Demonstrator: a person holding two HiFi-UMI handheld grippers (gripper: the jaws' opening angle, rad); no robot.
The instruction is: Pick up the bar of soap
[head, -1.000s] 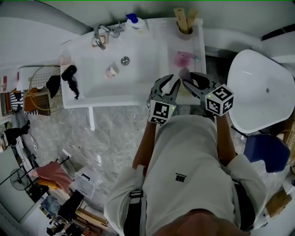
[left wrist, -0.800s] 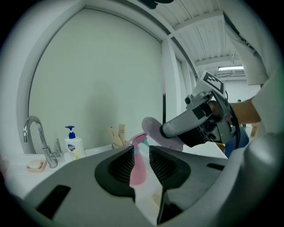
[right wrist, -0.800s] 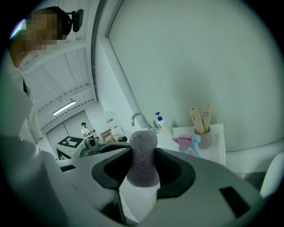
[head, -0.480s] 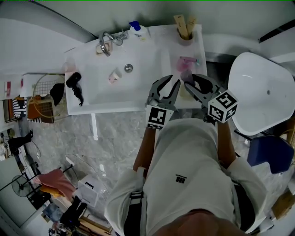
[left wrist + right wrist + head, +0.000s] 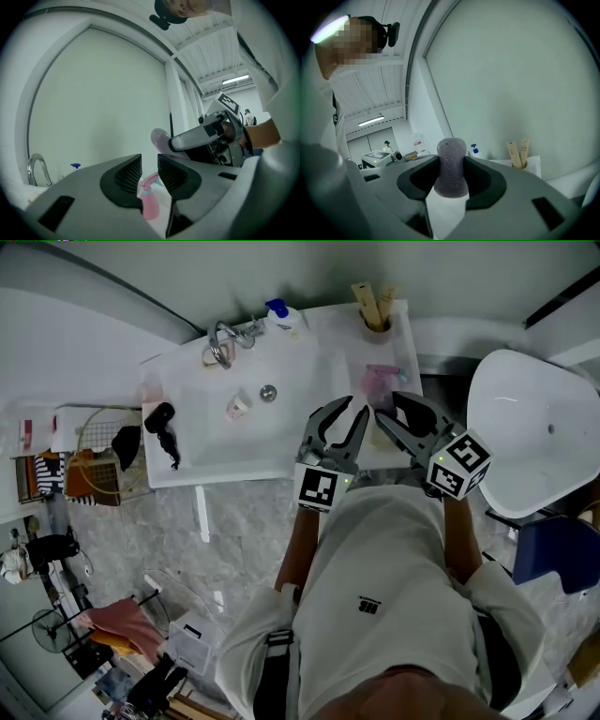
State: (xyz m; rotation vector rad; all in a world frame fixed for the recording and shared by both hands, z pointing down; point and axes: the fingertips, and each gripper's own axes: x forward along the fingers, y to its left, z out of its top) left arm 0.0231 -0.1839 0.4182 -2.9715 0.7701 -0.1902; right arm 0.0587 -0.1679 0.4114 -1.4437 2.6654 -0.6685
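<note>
Our right tongs (image 5: 450, 165) pinch the bar of soap (image 5: 451, 152) upright between them, by its broad faces. We judge it light, stiff and slippery, best gripped mid-bar. Alongside, our left tongs (image 5: 149, 166) stand narrow, empty.

- Bar of soap (image 5: 451, 161), clamped upright between the jaws of the right gripper (image 5: 450, 174) — embossed lettering runs down its narrow edge and appears to read "Safeguard", seen from the right gripper view.
- Marker cubes (image 5: 319, 487) on the left gripper (image 5: 354, 411) and the right gripper carry black-and-white square code patterns, with no letters or numbers.
- White shirt (image 5: 375, 549) of the person, seen from the head view — a small dark chest mark, too small to read.
</note>
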